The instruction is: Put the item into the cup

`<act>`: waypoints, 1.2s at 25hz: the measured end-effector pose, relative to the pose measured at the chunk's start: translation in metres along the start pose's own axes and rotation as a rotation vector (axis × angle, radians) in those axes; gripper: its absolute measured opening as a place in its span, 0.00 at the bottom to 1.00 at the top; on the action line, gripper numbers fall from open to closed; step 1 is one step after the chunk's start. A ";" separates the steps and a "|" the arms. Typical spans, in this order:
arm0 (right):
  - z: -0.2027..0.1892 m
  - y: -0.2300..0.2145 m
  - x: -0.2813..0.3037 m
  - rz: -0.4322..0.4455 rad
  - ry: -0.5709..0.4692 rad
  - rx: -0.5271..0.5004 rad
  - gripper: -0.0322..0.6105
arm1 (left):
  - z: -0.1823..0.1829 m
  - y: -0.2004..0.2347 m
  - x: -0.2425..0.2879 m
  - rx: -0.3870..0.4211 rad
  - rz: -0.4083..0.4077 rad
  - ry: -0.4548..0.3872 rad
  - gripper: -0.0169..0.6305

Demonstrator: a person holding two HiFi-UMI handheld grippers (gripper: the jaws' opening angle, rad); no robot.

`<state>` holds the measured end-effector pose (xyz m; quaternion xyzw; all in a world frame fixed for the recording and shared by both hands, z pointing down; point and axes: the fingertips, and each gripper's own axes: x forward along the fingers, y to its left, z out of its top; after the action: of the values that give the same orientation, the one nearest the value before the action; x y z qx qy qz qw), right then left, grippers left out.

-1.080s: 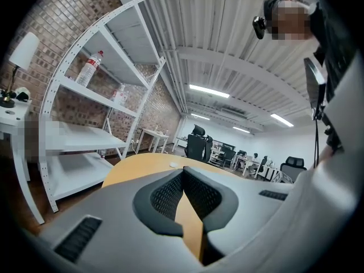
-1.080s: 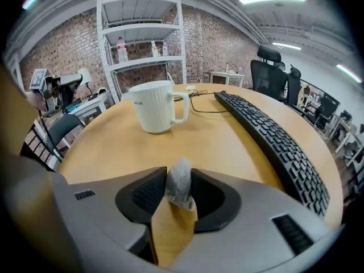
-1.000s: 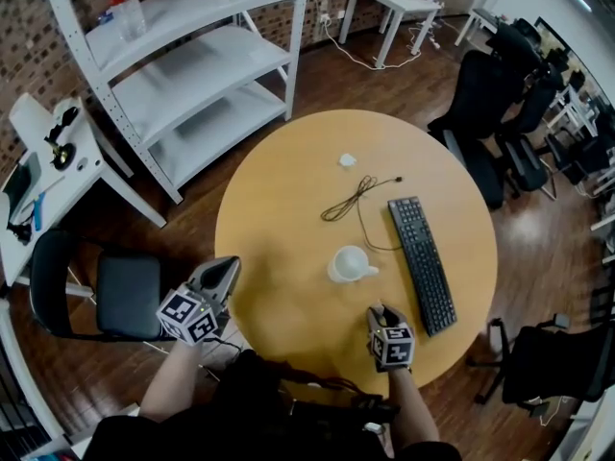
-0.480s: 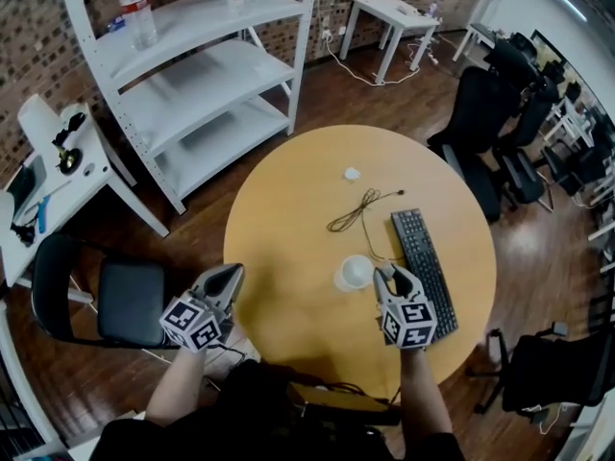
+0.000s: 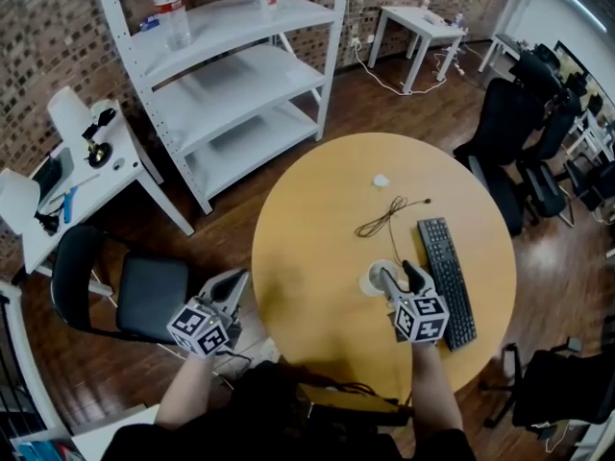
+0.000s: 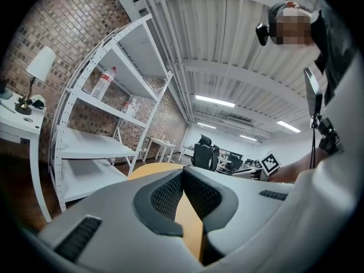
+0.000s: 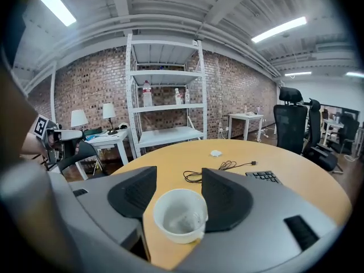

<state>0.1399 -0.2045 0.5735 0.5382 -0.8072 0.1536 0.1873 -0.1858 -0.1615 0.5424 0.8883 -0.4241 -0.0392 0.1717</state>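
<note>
A white cup (image 5: 377, 280) stands on the round wooden table (image 5: 317, 238), left of the keyboard. My right gripper (image 5: 397, 275) hangs just above it, and its jaws are opening. In the right gripper view the cup (image 7: 181, 215) sits low between the two dark pads (image 7: 133, 192), which do not touch it. A faint pale shape lies at the cup's bottom; I cannot tell what it is. My left gripper (image 5: 231, 284) is held off the table's left edge, above the floor. In its own view the left gripper (image 6: 183, 175) has its tips together and nothing between them.
A black keyboard (image 5: 447, 281) lies right of the cup, a coiled black cable (image 5: 384, 221) beyond it, and a small white object (image 5: 381, 181) farther back. A white shelf unit (image 5: 240, 75), a black chair (image 5: 125, 291) and a side table (image 5: 67, 181) stand to the left.
My right gripper has moved forward from the table's near edge to over the cup, and its jaws have spread. The left gripper has stayed beside the table.
</note>
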 end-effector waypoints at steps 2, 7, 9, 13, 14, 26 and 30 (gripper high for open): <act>0.002 0.001 -0.005 -0.005 -0.029 0.015 0.44 | 0.000 -0.001 -0.001 0.004 -0.005 0.004 0.02; 0.015 -0.005 -0.038 -0.040 -0.139 0.094 0.44 | 0.006 -0.006 0.011 0.025 -0.060 0.009 0.02; 0.018 -0.012 -0.063 -0.070 -0.187 0.126 0.44 | 0.011 -0.014 0.023 0.040 -0.100 0.011 0.02; 0.015 -0.033 -0.120 -0.170 -0.274 0.165 0.34 | 0.016 -0.041 0.049 0.067 -0.185 0.018 0.02; 0.012 -0.038 -0.134 -0.198 -0.294 0.176 0.31 | 0.016 -0.049 0.055 0.073 -0.207 0.018 0.02; -0.043 -0.074 -0.245 -0.454 -0.368 0.274 0.06 | 0.013 -0.122 0.101 0.127 -0.404 0.054 0.02; -0.044 -0.073 -0.242 -0.440 -0.373 0.278 0.06 | 0.014 -0.125 0.105 0.135 -0.412 0.053 0.02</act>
<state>0.2980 -0.0157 0.5031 0.7393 -0.6632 0.1166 -0.0105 -0.0299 -0.1730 0.4945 0.9664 -0.2305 -0.0214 0.1114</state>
